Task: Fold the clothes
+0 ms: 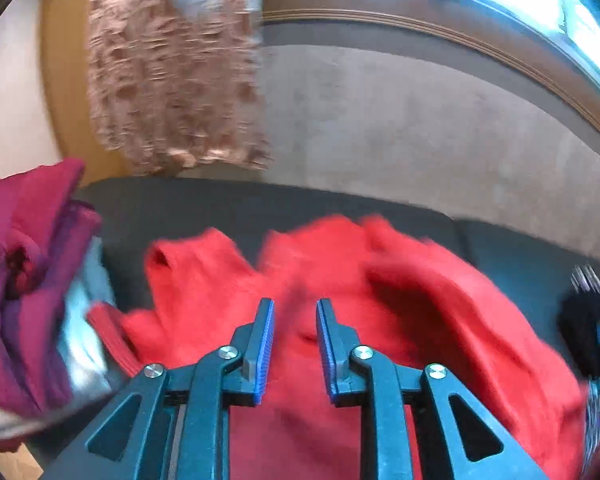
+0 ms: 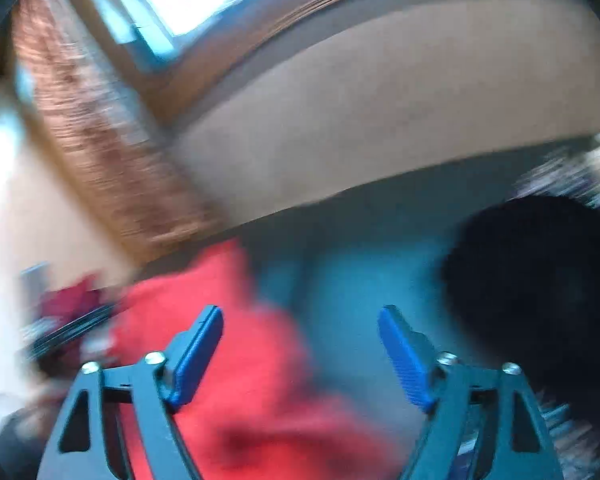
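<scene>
Between left gripper point(image 1: 295, 312) pads: narrow gap, nothing pinched, red garment point(image 1: 340, 280) lying crumpled just below on dark surface point(image 1: 180, 208). Right gripper point(image 2: 300, 320) spread wide, empty, over same red cloth's edge. Maroon pile point(image 1: 28, 264) left, black clothing point(image 2: 540, 280) right. Heavy blur.

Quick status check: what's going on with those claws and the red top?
Left gripper open, empty. Right gripper wide open, empty. Red garment lies crumpled, unfolded. Dark clothes alongside.
</scene>
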{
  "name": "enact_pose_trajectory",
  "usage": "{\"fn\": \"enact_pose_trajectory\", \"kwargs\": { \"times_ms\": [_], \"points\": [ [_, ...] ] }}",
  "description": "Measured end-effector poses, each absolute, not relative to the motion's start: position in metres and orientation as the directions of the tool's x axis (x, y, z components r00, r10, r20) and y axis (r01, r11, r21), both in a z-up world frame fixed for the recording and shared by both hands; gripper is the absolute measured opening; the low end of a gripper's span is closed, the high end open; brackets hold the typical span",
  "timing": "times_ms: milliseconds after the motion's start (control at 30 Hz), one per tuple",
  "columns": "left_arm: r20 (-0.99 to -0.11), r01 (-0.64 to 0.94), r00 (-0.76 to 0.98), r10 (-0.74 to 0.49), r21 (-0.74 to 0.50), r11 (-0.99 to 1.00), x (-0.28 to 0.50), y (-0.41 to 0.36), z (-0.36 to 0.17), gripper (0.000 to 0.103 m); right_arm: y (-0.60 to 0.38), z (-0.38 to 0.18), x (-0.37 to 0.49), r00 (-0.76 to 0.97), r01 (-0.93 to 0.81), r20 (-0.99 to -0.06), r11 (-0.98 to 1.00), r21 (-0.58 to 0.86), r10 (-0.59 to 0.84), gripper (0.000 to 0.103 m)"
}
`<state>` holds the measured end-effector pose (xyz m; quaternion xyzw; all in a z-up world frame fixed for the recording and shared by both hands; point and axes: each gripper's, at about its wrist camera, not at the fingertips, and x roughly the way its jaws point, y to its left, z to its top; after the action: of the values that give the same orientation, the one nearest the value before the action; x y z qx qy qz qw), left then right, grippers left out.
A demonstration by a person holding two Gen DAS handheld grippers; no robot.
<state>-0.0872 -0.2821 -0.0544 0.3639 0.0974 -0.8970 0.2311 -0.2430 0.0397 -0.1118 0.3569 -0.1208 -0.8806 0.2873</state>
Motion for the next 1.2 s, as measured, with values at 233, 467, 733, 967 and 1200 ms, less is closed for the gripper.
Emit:
{"fn": "enact_pose_trajectory", "kwargs": {
  "times_ms": [233,467,733,967,1200],
  "points": [
    [-0.816,0.443,-0.543,-0.197,-0.08,-0.893,-0.099,-0.238,-0.111,0.023,0.098,-0.15,-0.262,-0.592,0.449,-0.708,-0.887,0.106,-0.384,0.047],
    [-0.769,0.456,-0.583,-0.263,-0.041,-0.889,-0.103,-0.197,-0.112,0.024,0.172,-0.15,-0.269,-0.606,0.369,-0.718,-0.92,0.128,-0.343,0.024],
    [-0.754,0.274,-0.639,-0.155,-0.035,-0.961,-0.108,-0.136,-0.104,0.029,0.222,-0.147,-0.255,-0.638,0.294,-0.732,-0.954,0.057,-0.24,0.024],
    [-0.739,0.223,-0.672,0.047,-0.262,-0.939,-0.099,-0.149,-0.094,0.033,0.225,-0.142,-0.243,-0.627,0.255,-0.767,-0.966,-0.04,-0.134,0.024],
    [-0.715,0.373,-0.698,-0.043,-0.312,-0.874,-0.05,-0.194,-0.07,0.033,0.132,-0.073,-0.184,-0.698,0.425,-0.661,-0.902,-0.076,-0.273,0.083]
  ]
}}
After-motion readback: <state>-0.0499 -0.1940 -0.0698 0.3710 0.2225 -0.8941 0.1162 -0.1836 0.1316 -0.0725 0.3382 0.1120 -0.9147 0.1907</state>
